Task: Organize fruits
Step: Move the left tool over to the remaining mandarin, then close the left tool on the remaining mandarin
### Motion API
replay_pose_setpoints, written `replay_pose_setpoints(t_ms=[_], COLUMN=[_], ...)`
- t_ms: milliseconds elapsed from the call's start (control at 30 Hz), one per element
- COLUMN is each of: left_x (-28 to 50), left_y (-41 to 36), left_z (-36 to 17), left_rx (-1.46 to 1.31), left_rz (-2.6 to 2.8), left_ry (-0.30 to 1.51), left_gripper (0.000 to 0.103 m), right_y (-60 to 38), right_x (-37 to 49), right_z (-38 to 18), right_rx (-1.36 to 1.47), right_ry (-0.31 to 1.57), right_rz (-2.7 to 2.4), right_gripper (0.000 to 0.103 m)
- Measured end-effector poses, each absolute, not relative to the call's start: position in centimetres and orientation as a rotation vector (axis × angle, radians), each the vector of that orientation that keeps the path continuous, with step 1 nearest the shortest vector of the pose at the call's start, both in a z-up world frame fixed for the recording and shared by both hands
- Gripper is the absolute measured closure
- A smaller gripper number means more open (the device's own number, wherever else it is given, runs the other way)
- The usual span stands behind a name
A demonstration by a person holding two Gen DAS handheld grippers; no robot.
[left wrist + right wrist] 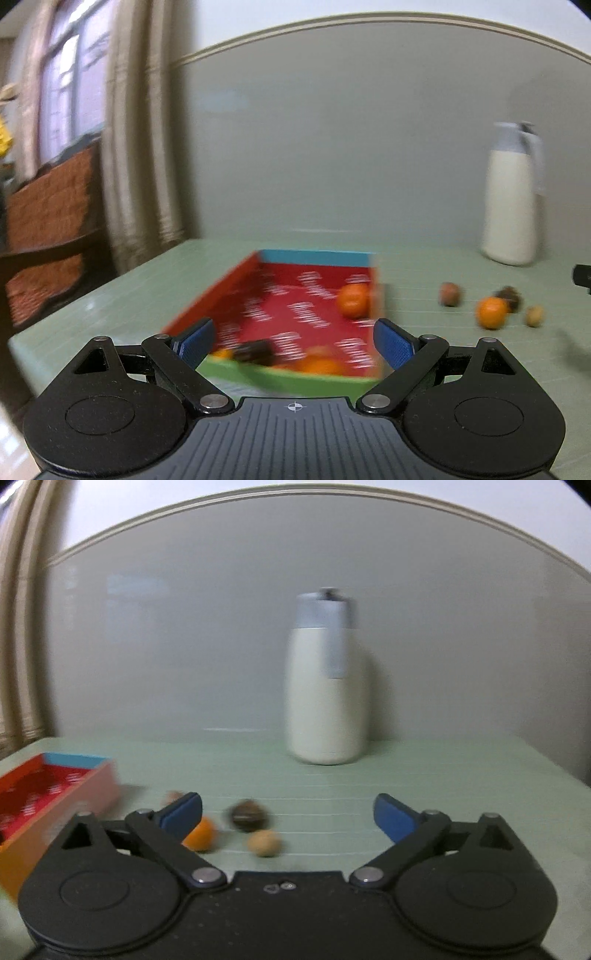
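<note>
A shallow box (pixel 236 280) with a red printed floor sits on the green table. In it lie an orange (pixel 353 300) at the right wall, another orange (pixel 319 365) and a dark fruit (pixel 255 350) at the near wall. My left gripper (pixel 293 338) is open and empty above the box's near end. To the right of the box lie an orange (pixel 491 312), a reddish fruit (pixel 449 294), a dark fruit (pixel 511 295) and a tan fruit (pixel 534 316). My right gripper (pixel 288 814) is open and empty just above the loose orange (pixel 201 834), dark fruit (pixel 247 815) and tan fruit (pixel 264 843). The box (pixel 66 805) shows at the left.
A tall white jug with a grey lid (pixel 325 686) stands at the back of the table near the wall; it also shows in the left wrist view (pixel 511 199). A wooden chair (pixel 48 229) and curtains (pixel 144 129) are left of the table. Both views are motion-blurred.
</note>
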State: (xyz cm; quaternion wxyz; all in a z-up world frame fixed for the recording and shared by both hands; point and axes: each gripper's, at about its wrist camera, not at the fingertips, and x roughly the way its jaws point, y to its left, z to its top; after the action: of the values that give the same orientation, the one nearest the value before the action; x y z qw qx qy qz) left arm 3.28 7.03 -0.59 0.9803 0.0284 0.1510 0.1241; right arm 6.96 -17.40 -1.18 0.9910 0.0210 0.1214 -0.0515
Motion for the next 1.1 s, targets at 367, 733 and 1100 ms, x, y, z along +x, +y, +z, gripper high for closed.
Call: replay_pose_setpoints(t_ms=[367, 733, 1100], left_x=[8.5, 13.8, 17.6], left_y=[-2.0, -5.8, -7.6], left_z=[-0.6, -1.9, -3.6], left_rx=[0.15, 0.163, 0.15], left_rz=[0.042, -0.045, -0.086], left_ry=[0.362, 0.45, 0.539], left_gripper=[0.011, 0.016, 0.05], right_y=[-22.3, -25.8, -27.5], right_x=[6.6, 5.4, 4.3], right_z=[-2.8, -3.0, -3.1], right_rx=[0.062, 0.115, 0.119], right_ry=[0.279, 0.282, 0.271], right_rz=[-0.292, -0.338, -0.421], right_gripper=[0.003, 0.001, 0.001])
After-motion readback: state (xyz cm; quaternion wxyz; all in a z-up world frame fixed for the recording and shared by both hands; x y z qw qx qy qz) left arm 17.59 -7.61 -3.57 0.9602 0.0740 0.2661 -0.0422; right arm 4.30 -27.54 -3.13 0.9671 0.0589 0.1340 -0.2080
